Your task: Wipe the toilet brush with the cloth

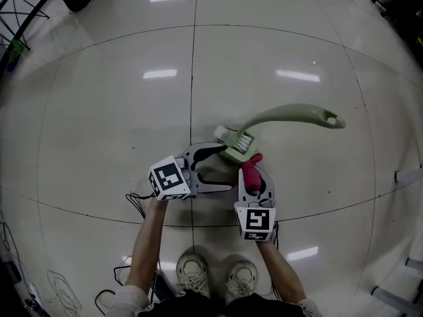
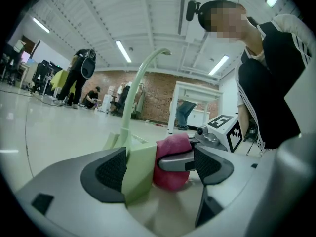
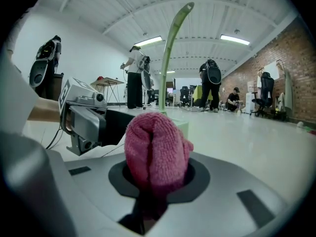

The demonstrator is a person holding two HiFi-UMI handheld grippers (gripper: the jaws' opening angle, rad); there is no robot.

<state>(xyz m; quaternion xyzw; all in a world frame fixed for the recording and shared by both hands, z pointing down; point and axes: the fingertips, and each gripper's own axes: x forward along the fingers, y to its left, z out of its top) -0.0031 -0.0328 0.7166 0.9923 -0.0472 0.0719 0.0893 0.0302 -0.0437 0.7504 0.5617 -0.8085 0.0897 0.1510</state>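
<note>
Right gripper view: right claw point(image 3: 157, 174) tight on cloth point(image 3: 155, 142); left claw point(image 2: 163, 168) wide, against toilet brush point(image 2: 137, 174).

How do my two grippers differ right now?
Left gripper: jaws wide apart, green brush head against one pad. Right gripper: shut on the pink cloth. Left gripper points sideways, right gripper straight ahead. Both meet at the brush head.

Our left gripper point(image 1: 225, 168) meets the green toilet brush point(image 1: 277, 119); our right gripper point(image 1: 253, 177) presses the pink cloth point(image 1: 250, 169) beside it.
</note>
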